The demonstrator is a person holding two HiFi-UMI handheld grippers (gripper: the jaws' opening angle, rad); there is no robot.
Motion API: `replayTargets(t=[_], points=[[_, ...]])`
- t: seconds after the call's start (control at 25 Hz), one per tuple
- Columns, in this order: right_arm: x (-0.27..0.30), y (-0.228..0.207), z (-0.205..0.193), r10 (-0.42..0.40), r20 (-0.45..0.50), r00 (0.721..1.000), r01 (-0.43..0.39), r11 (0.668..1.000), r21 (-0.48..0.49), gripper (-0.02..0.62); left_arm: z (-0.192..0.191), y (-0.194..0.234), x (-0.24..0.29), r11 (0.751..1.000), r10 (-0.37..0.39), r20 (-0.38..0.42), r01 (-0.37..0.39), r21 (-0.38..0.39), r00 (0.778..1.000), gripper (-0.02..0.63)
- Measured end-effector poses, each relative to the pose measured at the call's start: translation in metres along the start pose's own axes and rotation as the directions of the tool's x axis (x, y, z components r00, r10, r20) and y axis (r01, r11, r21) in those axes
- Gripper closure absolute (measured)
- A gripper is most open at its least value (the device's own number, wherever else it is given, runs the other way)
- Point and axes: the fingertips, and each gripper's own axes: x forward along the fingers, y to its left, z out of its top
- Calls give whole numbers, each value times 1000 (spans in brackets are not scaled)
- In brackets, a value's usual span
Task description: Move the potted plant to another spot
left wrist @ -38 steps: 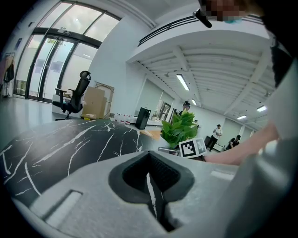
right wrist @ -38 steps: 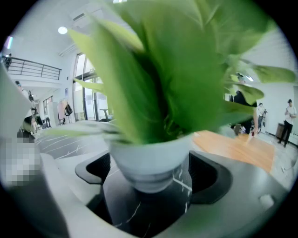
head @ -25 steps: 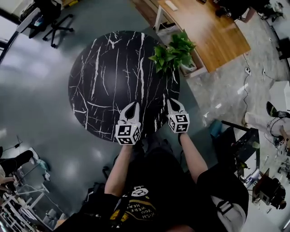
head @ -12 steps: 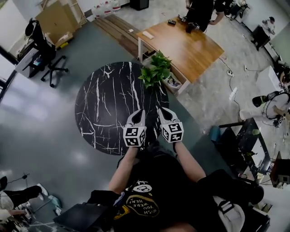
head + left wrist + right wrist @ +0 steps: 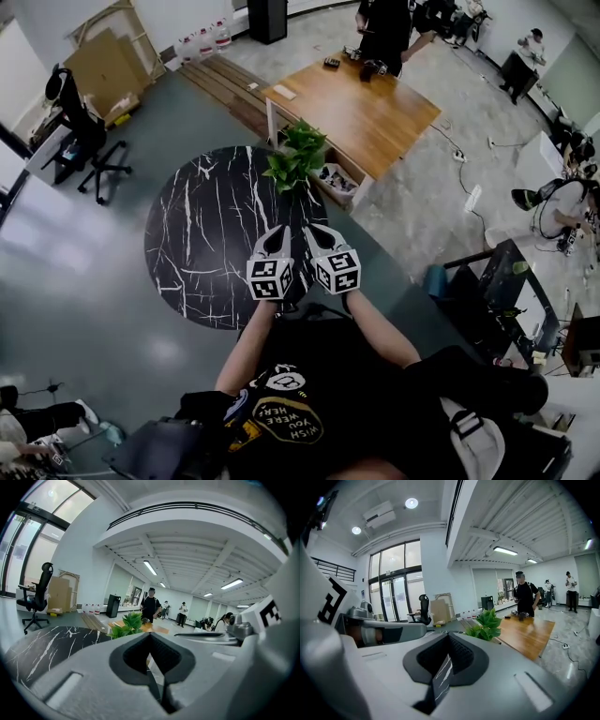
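Observation:
The potted plant [image 5: 295, 157], leafy and green, stands at the far right edge of the round black marble table [image 5: 202, 234]. My left gripper [image 5: 278, 232] and right gripper [image 5: 311, 231] hover side by side over the table's near right part, well short of the plant. Both are shut with nothing in them. In the left gripper view the plant [image 5: 127, 623] shows just beyond my left gripper [image 5: 150, 637], and the tabletop [image 5: 47, 648] lies to the left. In the right gripper view the plant [image 5: 485, 623] rises beyond my right gripper [image 5: 449, 637].
A wooden table [image 5: 366, 108] stands right behind the plant, with a person [image 5: 380, 28] at its far end. An office chair [image 5: 82, 131] and cardboard [image 5: 103, 61] are at the far left. Desks and gear [image 5: 506, 300] crowd the right side.
Both grippers have risen and drawn closer together, still shut and pointing toward the plant. The plant has stayed where it was on the table.

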Motion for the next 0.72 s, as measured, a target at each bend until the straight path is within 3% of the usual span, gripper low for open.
replayTargets(t=[0.72], points=[[-9,-6,-5,33,-4,999,-33,999,7,594,-3,-16,7,1000,12,4,-12,18,1000,601]])
